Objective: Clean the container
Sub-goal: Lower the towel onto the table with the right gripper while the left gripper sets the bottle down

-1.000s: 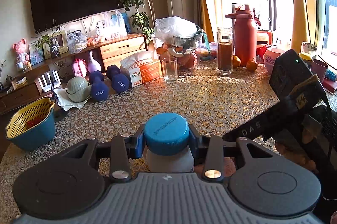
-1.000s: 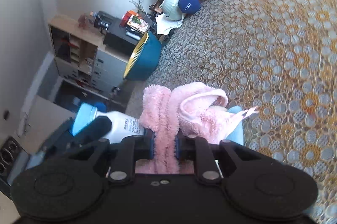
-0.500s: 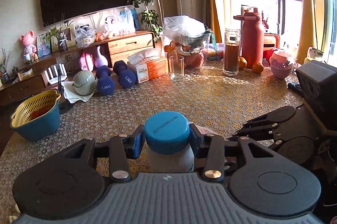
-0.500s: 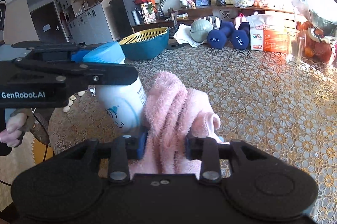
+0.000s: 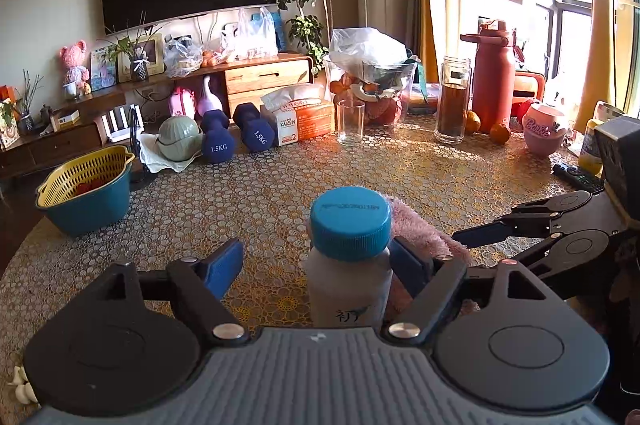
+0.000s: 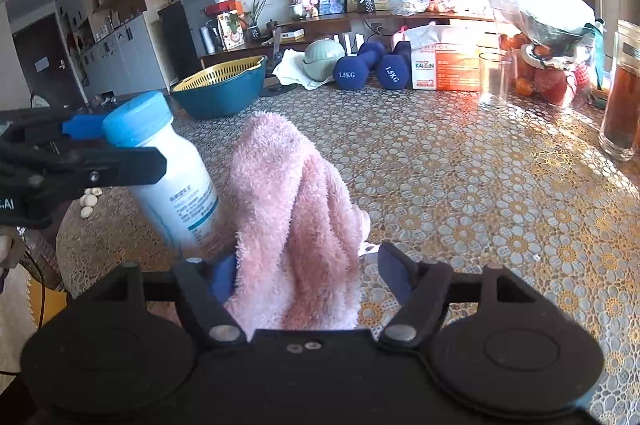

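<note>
Left wrist view: white bottle with blue cap (image 5: pixel 350 257) standing upright on the counter (image 5: pixel 400 169), between the spread jaws of the left tool (image 5: pixel 316 263). Half a second ago those jaws were clamped on the neck below the cap; now they stand wide, the left finger well clear of the bottle and the right finger just beside it. Pink fleece cloth (image 5: pixel 416 229) shows only as a fringe behind the cap, with the right tool (image 5: pixel 476 239) reaching in from the side.

Right wrist view: the same bottle (image 6: pixel 168 177) appears slightly tilted through the fisheye, its base on the counter (image 6: pixel 480 185). The right tool (image 6: pixel 308 271) has also opened from its earlier pinch; its jaws are wide, and the cloth (image 6: pixel 296 221) lies slumped between them, against the left finger and clear of the right. The cloth touches the bottle's lower side.

Both releases together suggest the wiping is finished and the items are being set down. Only this view shows the bottle's printed label and the cloth's full bulk; only the left view shows the cap top.
</note>
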Tool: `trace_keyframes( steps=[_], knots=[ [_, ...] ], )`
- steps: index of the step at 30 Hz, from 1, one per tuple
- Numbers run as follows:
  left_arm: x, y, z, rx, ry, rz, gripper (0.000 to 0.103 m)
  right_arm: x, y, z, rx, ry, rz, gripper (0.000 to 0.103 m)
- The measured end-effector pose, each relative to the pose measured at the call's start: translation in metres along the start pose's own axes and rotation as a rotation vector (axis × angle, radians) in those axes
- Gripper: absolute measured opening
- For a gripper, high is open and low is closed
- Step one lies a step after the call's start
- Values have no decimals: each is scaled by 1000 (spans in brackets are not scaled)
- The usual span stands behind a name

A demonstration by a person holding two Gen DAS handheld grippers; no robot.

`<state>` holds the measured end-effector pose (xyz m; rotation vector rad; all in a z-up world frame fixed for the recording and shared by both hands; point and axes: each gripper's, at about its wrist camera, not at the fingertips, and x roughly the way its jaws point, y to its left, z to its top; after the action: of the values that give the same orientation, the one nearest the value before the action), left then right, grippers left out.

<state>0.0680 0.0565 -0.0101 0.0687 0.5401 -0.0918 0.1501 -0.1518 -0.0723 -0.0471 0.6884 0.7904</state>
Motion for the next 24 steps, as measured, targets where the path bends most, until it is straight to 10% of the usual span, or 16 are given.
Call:
trace_keyframes(
  steps=[24],
  knots=[
    [-36,-13,-35,-174,-7,22,100,-71,20,-14,61,-193,-103,83]
  ],
)
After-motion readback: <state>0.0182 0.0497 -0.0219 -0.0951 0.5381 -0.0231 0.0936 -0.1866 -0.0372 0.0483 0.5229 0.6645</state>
